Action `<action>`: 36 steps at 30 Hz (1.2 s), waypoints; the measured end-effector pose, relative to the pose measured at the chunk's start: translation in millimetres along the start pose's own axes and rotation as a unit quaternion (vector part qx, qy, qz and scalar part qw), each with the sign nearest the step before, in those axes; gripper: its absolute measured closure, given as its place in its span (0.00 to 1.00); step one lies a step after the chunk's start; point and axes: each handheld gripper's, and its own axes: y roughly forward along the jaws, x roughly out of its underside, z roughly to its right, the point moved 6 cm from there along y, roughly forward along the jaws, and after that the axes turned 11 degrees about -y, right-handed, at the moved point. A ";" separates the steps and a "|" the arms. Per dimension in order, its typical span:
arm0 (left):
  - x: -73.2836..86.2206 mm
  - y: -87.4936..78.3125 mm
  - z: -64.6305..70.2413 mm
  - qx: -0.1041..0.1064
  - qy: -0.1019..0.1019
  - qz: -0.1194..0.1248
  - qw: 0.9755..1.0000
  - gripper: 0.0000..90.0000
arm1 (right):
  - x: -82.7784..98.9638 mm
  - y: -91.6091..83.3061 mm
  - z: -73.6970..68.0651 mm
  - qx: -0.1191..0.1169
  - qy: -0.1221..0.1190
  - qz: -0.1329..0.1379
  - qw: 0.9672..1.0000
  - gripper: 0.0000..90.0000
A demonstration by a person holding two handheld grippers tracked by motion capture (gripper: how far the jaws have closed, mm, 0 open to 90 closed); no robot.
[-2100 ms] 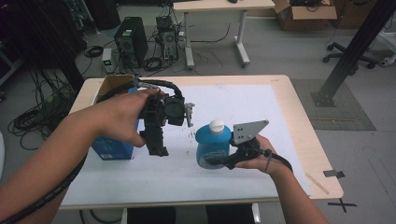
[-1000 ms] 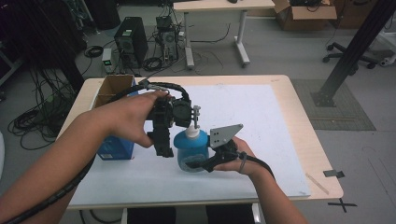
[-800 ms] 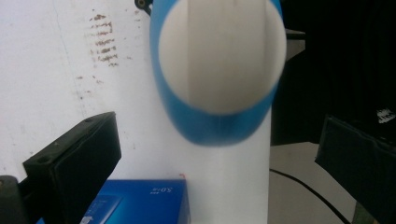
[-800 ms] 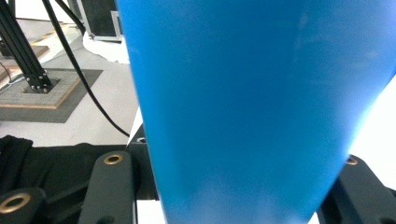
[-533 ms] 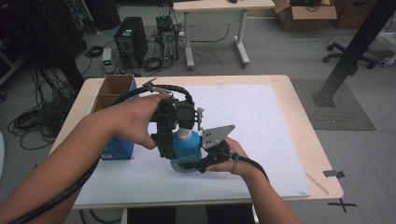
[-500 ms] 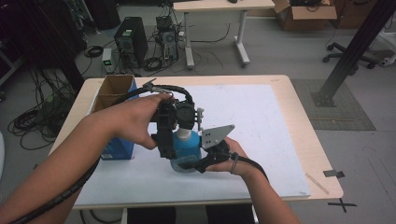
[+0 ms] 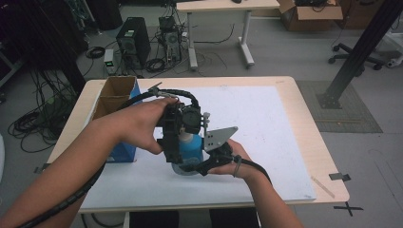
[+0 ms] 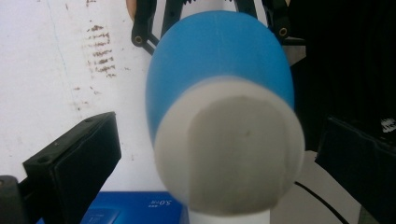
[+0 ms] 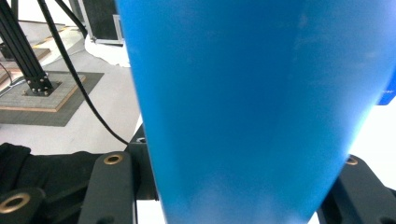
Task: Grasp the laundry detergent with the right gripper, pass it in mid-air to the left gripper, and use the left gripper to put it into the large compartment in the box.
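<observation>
A blue bottle (image 7: 191, 148) with a white cap (image 8: 229, 149) stands near the front middle of the table (image 7: 304, 114), on the white sheet (image 7: 266, 123) that covers most of the tabletop. The right gripper (image 7: 199, 165) is clamped on the bottle's lower body: in the right gripper view the blue bottle (image 9: 261, 107) sits between the two black jaws, pressed against them at both sides, and the right hand (image 7: 233, 161) holds that gripper from the near right side. The left gripper (image 7: 173, 152) is held by the left hand (image 7: 147, 123) over the top of the bottle, pointing downward. In the left gripper view its jaws stand apart on either side of the cap, with white sheet visible between the left jaw and the cap (the right jaw also looks clear of the cap, though the edge there is dark and hard to read). Farther off in that view, the other gripper's black linkage (image 8: 144, 23) grips the bottle's body. A blue cardboard box (image 7: 116, 118) with its flaps open sits at the left side of the table, just beside the left forearm. A cable (image 7: 176, 92) loops from the left gripper over the hand.
</observation>
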 end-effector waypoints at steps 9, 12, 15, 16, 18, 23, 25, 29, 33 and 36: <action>-1.2 4.7 2.2 0.000 0.000 0.001 1.000 0.00 | -1.4 3.4 0.4 -0.001 0.004 -0.001 1.000 0.49; -0.4 6.3 2.5 -0.001 -0.001 0.001 1.000 0.00 | -1.2 5.7 0.5 -0.001 0.003 -0.002 1.000 0.49; 0.8 7.9 2.2 -0.005 -0.001 -0.002 1.000 0.01 | -1.2 7.2 0.1 -0.003 0.004 -0.003 1.000 0.49; 1.2 8.4 1.7 -0.007 -0.001 -0.003 1.000 0.02 | -1.5 7.3 0.1 -0.002 0.004 -0.002 1.000 0.49; 2.1 8.7 1.1 -0.009 -0.002 -0.004 1.000 0.05 | -2.1 7.4 0.0 -0.003 0.004 -0.001 1.000 0.49; 3.1 8.5 0.5 -0.017 0.001 -0.001 1.000 0.07 | -3.2 7.3 0.4 -0.001 0.003 0.000 1.000 0.49; 3.2 8.3 0.4 -0.020 0.001 -0.001 1.000 0.09 | -3.3 7.2 0.5 -0.001 0.003 -0.001 1.000 0.49; 3.0 9.7 0.3 -0.025 -0.001 0.001 1.000 0.11 | -3.8 7.8 0.5 0.000 0.004 -0.002 1.000 0.49; 2.6 10.2 -0.2 -0.031 0.001 0.000 1.000 0.13 | -4.4 7.4 0.7 0.001 0.002 -0.002 1.000 0.49; 1.3 9.4 0.1 -0.032 0.002 0.005 0.999 0.16 | -4.4 7.3 0.7 0.001 0.003 -0.002 1.000 0.49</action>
